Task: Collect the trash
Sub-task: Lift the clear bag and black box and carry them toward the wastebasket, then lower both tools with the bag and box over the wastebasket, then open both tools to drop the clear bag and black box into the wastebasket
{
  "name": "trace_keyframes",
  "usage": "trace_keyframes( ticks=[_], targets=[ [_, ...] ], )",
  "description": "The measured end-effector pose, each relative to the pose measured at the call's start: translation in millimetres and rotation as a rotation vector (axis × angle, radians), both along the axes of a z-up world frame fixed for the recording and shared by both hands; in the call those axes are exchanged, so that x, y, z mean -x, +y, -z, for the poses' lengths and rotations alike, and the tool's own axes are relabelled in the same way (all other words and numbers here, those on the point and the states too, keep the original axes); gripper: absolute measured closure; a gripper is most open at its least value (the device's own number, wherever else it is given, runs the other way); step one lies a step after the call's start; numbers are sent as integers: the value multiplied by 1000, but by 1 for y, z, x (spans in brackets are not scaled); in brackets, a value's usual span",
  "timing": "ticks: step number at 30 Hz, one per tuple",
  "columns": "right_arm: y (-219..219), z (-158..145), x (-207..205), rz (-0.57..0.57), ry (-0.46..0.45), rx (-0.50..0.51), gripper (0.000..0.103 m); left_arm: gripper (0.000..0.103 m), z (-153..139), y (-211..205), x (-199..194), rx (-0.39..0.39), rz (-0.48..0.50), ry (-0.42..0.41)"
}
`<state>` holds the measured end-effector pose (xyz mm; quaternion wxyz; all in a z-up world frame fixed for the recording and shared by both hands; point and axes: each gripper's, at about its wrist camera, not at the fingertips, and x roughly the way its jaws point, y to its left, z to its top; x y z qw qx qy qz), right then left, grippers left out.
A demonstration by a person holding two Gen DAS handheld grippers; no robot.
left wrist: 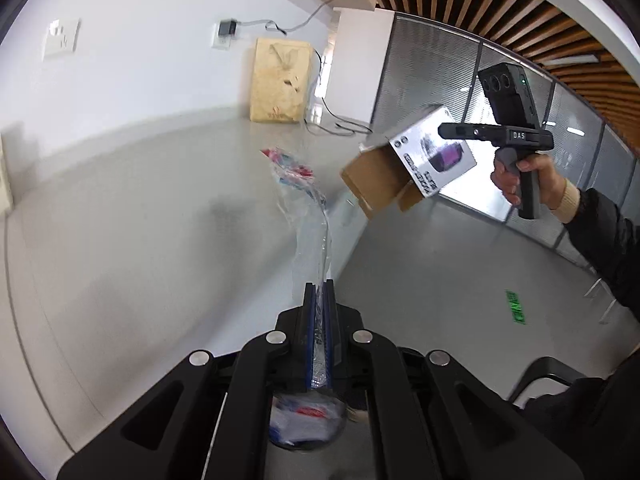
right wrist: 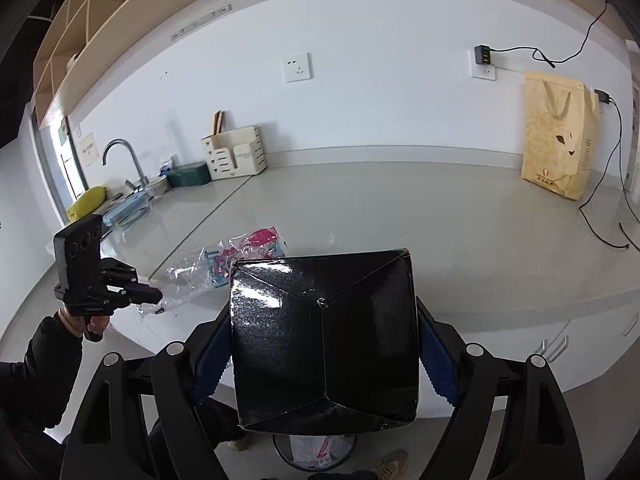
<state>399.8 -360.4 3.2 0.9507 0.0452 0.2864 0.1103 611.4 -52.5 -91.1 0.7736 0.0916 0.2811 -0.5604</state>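
Note:
My left gripper point(left wrist: 319, 286) is shut on a clear plastic wrapper point(left wrist: 308, 216) with red and blue print, which trails forward from the pads over the grey counter point(left wrist: 140, 220). The right wrist view shows that gripper point(right wrist: 158, 294) at the counter's front edge, with the wrapper point(right wrist: 224, 264) stretched out beside it. My right gripper point(right wrist: 324, 360) is clamped wide on a cardboard box point(right wrist: 324, 340), its glossy black bottom facing the camera. In the left wrist view the box point(left wrist: 408, 164) is held in the air with its flaps open. A mesh trash bin point(right wrist: 282, 454) with wrappers inside stands on the floor below.
A tan paper bag point(right wrist: 560, 144) stands at the counter's back right, with black cables point(right wrist: 612, 200) beside it. A sink with a faucet point(right wrist: 120, 160) and a cream organiser point(right wrist: 234, 152) are at the back left. A person's shoes point(right wrist: 388, 464) stand by the bin.

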Motion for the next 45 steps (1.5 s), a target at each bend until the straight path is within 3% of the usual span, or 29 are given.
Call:
trace_keyframes(
  ticks=[9, 19, 29, 40, 45],
  targets=[
    [30, 38, 40, -127, 55, -34, 20, 98, 54, -3, 51, -72, -13, 77],
    [35, 106, 45, -213, 163, -75, 20, 98, 131, -43, 55, -182, -30, 219],
    [40, 218, -4, -288, 341, -124, 20, 98, 252, -74, 41, -321, -67, 378],
    [42, 358, -85, -323, 522, -177, 20, 98, 393, -86, -4, -395, -147, 607],
    [46, 405, -114, -319, 568, -176, 20, 98, 427, -104, -14, -445, -151, 632]
  ],
)
